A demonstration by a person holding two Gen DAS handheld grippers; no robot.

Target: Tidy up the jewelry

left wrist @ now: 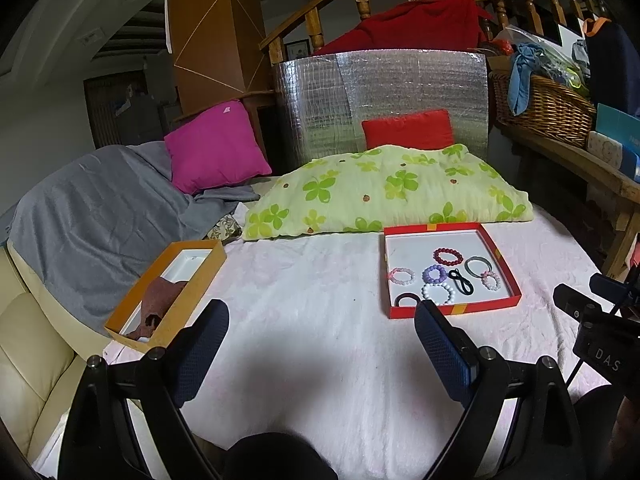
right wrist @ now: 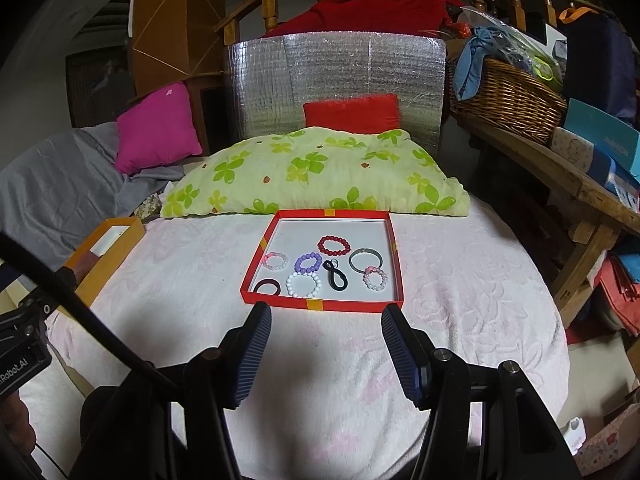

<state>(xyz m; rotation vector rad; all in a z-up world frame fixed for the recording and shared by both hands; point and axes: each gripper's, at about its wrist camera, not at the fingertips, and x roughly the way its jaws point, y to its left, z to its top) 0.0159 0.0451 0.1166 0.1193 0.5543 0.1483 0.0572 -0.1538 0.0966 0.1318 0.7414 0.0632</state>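
A shallow square red cardboard tray [right wrist: 320, 305] with yellow tape tabs lies on the pale pink textured blanket [right wrist: 460, 320], and everything here is placed from it. Inside, on its white floor, sit the jewelry pieces: a dark red beaded bracelet [right wrist: 333, 245] toward the far side, a purple beaded bracelet [right wrist: 308, 263] near the middle, a white beaded bracelet [right wrist: 303, 284] at the near side, a small pink-and-white beaded bracelet [right wrist: 275, 261] by the left wall, another pale pink beaded bracelet [right wrist: 375, 279] toward the right wall, touching a plain grey bangle [right wrist: 365, 260], a black elastic band twisted into a figure eight [right wrist: 336, 275] in the centre, and a dark round hair tie [right wrist: 267, 286] in the near left corner.

Beyond the tray lies a yellow-green clover-print pillow [right wrist: 312, 172]. Well to the tray's left is a long orange cardboard box [left wrist: 168, 292] holding what looks like a crumpled brown cloth [left wrist: 160, 300], though the view is too distorted to be sure.

The right gripper [right wrist: 326, 354] hovers just short of the tray's near wall, jaws partly apart with nothing between them. The left gripper [left wrist: 322, 354] hangs over the blanket, near and to the left of the tray, jaws wide and empty.
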